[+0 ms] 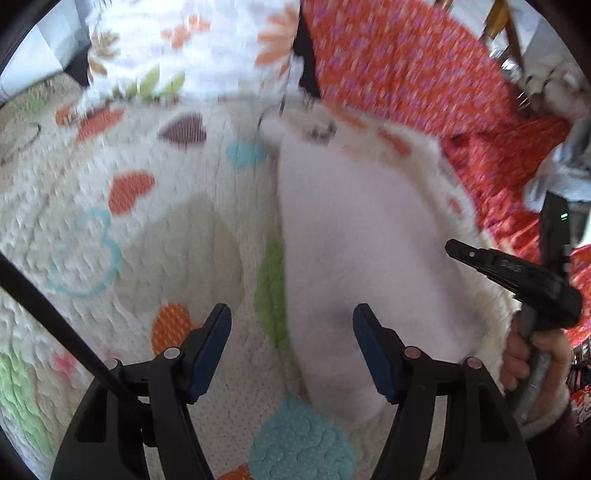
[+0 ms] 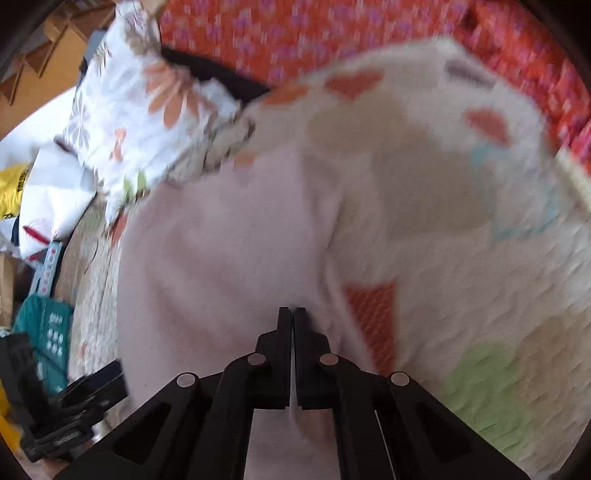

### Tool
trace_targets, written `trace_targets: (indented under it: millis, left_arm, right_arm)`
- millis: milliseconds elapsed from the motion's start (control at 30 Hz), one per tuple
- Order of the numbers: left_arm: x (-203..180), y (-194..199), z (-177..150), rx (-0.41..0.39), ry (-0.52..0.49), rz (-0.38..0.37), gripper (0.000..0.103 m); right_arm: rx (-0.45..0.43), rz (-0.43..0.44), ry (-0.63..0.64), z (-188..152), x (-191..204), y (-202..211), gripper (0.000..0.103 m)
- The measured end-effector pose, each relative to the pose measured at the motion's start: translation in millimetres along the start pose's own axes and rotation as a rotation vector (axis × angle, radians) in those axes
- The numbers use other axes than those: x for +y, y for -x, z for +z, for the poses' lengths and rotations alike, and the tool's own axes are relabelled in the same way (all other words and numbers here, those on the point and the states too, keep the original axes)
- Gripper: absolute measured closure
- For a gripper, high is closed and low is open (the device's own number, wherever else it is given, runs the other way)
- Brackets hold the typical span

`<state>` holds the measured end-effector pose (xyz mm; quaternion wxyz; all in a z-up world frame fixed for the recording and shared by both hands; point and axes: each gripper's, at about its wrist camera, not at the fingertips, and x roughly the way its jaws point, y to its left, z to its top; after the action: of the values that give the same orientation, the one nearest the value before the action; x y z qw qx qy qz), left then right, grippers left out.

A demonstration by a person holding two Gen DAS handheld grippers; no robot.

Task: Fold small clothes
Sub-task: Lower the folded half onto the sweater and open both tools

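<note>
A white quilt (image 1: 140, 229) with coloured hearts covers the bed. Beyond it lie a floral pillow (image 1: 192, 48) and an orange patterned blanket (image 1: 406, 62). A teal basket (image 2: 44, 332) sits at the side.

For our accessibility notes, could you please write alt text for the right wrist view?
The right tongs, shut, rest over a pale pink garment spread on a heart-patterned quilt. A floral pillow and red patterned fabric lie behind; the image is motion-blurred.

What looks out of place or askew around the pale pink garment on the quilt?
Nothing looks spilled or damaged. The pale pink garment lies rumpled and slanted on the heart-print quilt, not yet folded flat. The right gripper has its jaws shut at the garment's edge; the left gripper is open.
</note>
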<state>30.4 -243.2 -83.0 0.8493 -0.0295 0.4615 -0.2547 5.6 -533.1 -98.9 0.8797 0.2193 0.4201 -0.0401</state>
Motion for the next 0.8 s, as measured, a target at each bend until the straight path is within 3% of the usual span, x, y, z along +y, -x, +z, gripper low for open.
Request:
trace_targets:
  millis: [67, 133, 233, 300, 333, 367, 433, 467, 567, 600, 667, 733, 800]
  left_arm:
    - [-2, 13, 4, -0.079, -0.017, 0.005, 0.035]
    - [-9, 14, 6, -0.115, -0.038, 0.023, 0.033]
    - [-24, -11, 4, -0.042, -0.073, 0.031, 0.032]
    - [-30, -29, 3, 0.009, -0.098, 0.073, 0.032]
    - [-33, -39, 2, 0.040, -0.104, 0.087, 0.030]
    - [-34, -45, 1, 0.057, -0.101, 0.088, 0.028]
    - [-32, -55, -1, 0.090, -0.073, 0.083, 0.017]
    - [-30, -59, -2, 0.097, -0.055, 0.081, 0.014]
    - [-24, -67, -5, 0.118, -0.007, 0.080, 0.006]
    - [-20, -69, -6, 0.125, 0.024, 0.066, 0.006]
    - [-16, -67, -7, 0.131, 0.069, 0.043, 0.006]
    - [-14, -57, -4, 0.105, 0.103, 0.012, 0.023]
    - [-11, -36, 0, 0.047, 0.120, -0.008, 0.031]
  right_arm:
    - [-0.067, 0.012, -0.008, 9, 1, 8, 0.094]
    - [-0.089, 0.100, -0.032, 18, 4, 6, 0.094]
    - [-0.047, 0.218, -0.003, 24, 19, -18, 0.094]
    - [0.029, 0.272, 0.004, 21, 24, -41, 0.092]
    - [0.079, 0.277, -0.002, 19, 22, -55, 0.092]
    - [0.095, 0.267, -0.018, 18, 18, -63, 0.099]
    - [0.086, 0.288, -0.068, 21, 8, -61, 0.100]
    - [0.071, 0.256, -0.065, 23, 6, -56, 0.098]
    - [0.002, 0.138, -0.014, 31, 7, -37, 0.082]
    - [-0.005, 0.134, -0.019, 33, 3, -34, 0.071]
    - [0.000, 0.177, -0.049, 33, -5, -27, 0.065]
    - [0.020, 0.211, -0.079, 32, -9, -24, 0.064]
    - [0.035, 0.224, -0.087, 31, -15, -21, 0.052]
